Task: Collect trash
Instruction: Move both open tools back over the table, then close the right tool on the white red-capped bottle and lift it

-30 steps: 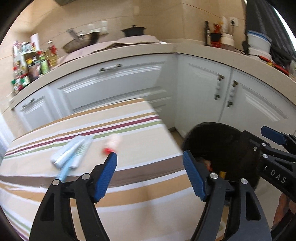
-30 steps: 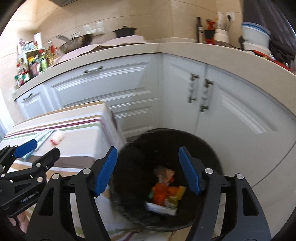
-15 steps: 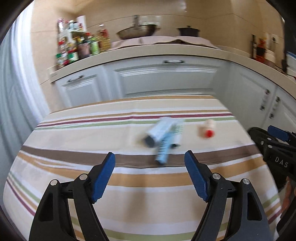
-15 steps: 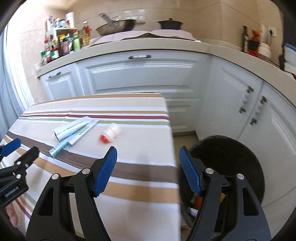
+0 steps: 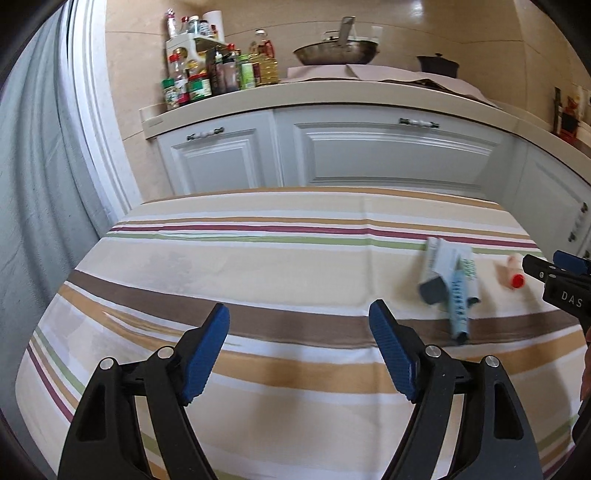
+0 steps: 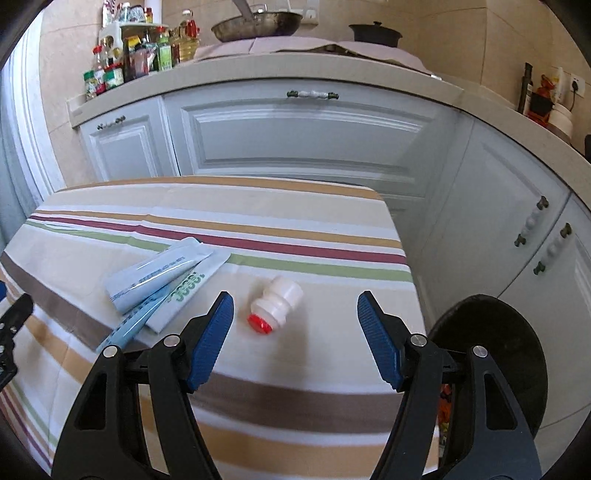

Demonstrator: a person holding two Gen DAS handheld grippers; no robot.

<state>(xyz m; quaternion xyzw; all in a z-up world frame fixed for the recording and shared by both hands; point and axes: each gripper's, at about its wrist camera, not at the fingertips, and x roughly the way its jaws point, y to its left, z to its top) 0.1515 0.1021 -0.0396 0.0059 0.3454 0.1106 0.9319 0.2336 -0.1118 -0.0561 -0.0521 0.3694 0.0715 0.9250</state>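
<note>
A small white bottle with a red cap (image 6: 275,304) lies on its side on the striped tablecloth (image 6: 295,369); it also shows in the left wrist view (image 5: 511,275). Pale blue toothpaste tubes and a white box (image 6: 166,282) lie to its left, also seen in the left wrist view (image 5: 448,282). My right gripper (image 6: 295,332) is open and empty, just in front of the bottle. My left gripper (image 5: 299,347) is open and empty over bare cloth, left of the tubes. A black trash bin (image 6: 491,354) stands on the floor right of the table, with trash inside.
White kitchen cabinets (image 6: 295,136) and a counter run behind the table and along the right. Spice bottles (image 5: 207,74), a wok (image 5: 336,51) and a dark pot (image 6: 375,33) stand on the counter. A curtain (image 5: 33,221) hangs at the left.
Both grippers have swung left, away from the trash bin and over the table. The right gripper now faces the bottle; the left has moved past the tubes. Both stay open.
</note>
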